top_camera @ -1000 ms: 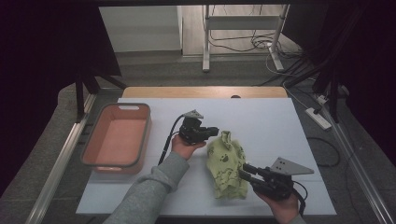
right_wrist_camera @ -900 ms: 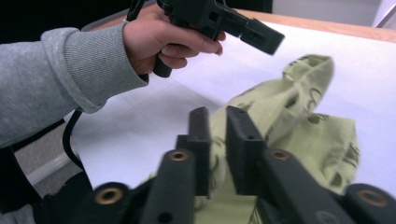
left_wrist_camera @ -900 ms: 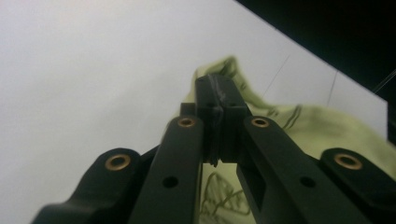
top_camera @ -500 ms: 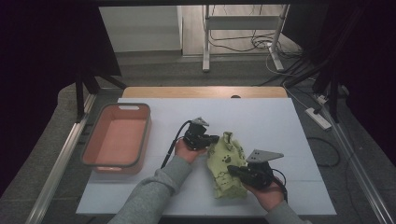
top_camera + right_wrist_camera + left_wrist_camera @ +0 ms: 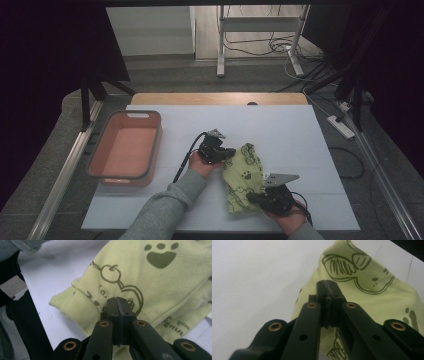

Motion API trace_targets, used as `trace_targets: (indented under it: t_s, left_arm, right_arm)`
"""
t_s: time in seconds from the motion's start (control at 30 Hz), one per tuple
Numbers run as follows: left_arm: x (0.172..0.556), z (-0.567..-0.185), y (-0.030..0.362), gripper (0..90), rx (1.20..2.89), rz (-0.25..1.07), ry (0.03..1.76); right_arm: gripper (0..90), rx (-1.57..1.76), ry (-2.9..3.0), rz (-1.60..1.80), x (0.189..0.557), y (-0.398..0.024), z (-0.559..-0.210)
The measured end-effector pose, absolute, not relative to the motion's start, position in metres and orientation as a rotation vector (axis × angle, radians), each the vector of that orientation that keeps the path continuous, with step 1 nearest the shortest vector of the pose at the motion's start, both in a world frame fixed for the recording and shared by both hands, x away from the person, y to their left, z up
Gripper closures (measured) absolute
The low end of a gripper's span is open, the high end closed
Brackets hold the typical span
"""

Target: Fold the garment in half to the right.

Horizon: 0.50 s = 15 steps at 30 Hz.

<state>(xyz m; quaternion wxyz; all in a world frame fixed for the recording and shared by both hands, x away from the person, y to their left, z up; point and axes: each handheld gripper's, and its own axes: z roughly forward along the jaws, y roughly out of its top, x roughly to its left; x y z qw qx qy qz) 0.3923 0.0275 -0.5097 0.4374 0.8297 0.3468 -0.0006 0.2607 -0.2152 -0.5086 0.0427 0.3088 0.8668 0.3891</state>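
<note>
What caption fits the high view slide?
Both grippers, left and right, shut beside a yellow-green printed garment on the white table.

A white bench [image 5: 300, 135] with a wooden strip along its far edge is seen from above. A salmon-coloured tray with a grey rim [image 5: 90, 167] is set on its left part, reaching the left edge. A crumpled yellow-green garment [image 5: 244, 177] printed with dark cartoon drawings is laid on the bench right of the middle, well apart from the tray. The rest of the white surface is bare.
</note>
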Motion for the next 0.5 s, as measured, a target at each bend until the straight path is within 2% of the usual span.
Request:
trace_targets:
  t_s: [0.33, 0.5]
  left_arm:
    - [0.391, -0.511, 0.029, 88.9, 2.055, 0.010, 0.873]
    - [0.390, -0.510, 0.029, 88.8, 2.055, 0.012, 0.873]
  right_arm:
    - [89.9, 0.932, 2.651, 1.181, 0.256, -0.219, -0.512]
    - [89.7, 0.903, 2.582, 1.248, 0.263, -0.220, -0.494]
